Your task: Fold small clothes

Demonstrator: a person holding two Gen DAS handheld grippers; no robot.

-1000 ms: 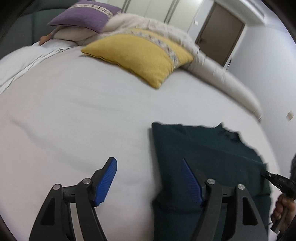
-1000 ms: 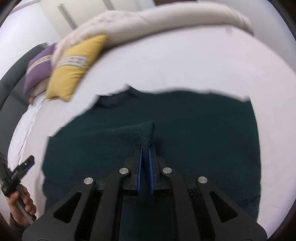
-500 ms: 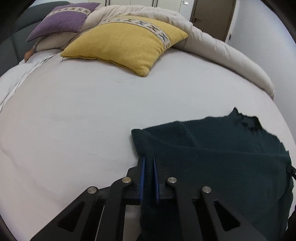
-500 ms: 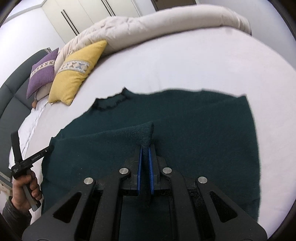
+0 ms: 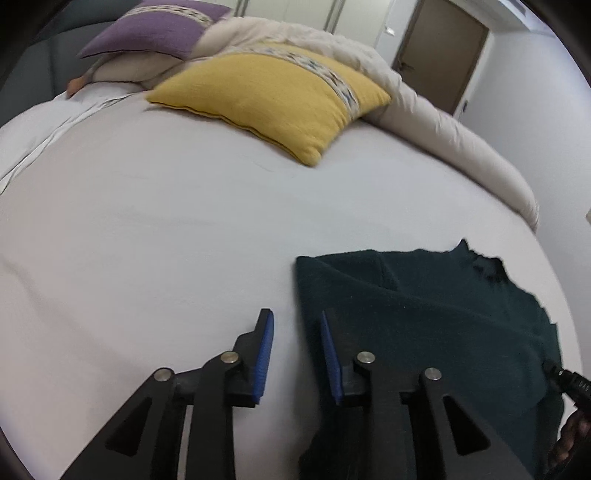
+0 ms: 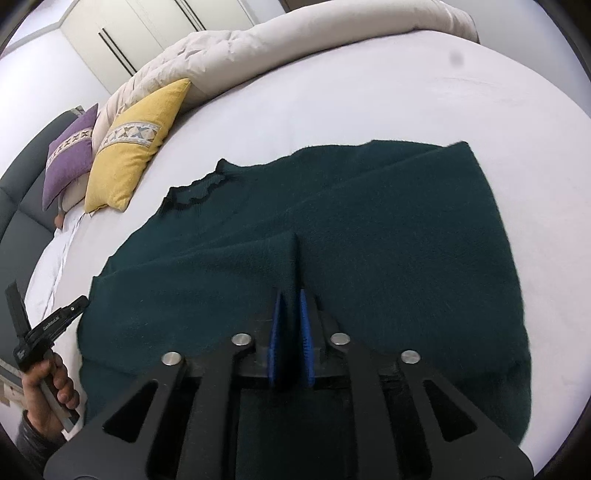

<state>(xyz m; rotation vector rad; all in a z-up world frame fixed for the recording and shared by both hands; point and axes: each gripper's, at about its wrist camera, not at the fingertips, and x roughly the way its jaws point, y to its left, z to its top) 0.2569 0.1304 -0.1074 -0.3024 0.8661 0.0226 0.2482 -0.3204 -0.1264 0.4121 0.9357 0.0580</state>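
Bed (image 5: 155,229) first: a wide white sheet carries everything, with a rolled beige duvet (image 6: 303,48) far ahead of both sets of jaws, along the far edge. A yellow cushion (image 5: 273,92) and a purple cushion (image 5: 155,31) sit well beyond the left jaws.

Spread flat on the sheet is the dark green sweater (image 6: 369,221), collar away from the person, with one layer already lying across the body. It fills the space ahead of the right jaws and lies to the right of the left ones.

Folding looks under way, not finished. The right gripper (image 6: 291,332) has its jaws pressed together on a raised ridge of the knit, tented up between the blue pads (image 6: 275,332). The left gripper (image 5: 295,354) has its jaws apart and holds nothing; one pad hangs over bare sheet, the other over the sweater's left edge, so that edge runs just between them.

The next move probably calls for the left jaws to close on that edge, so both sides lift evenly. A one-sided lift would likely drag the knit askew.
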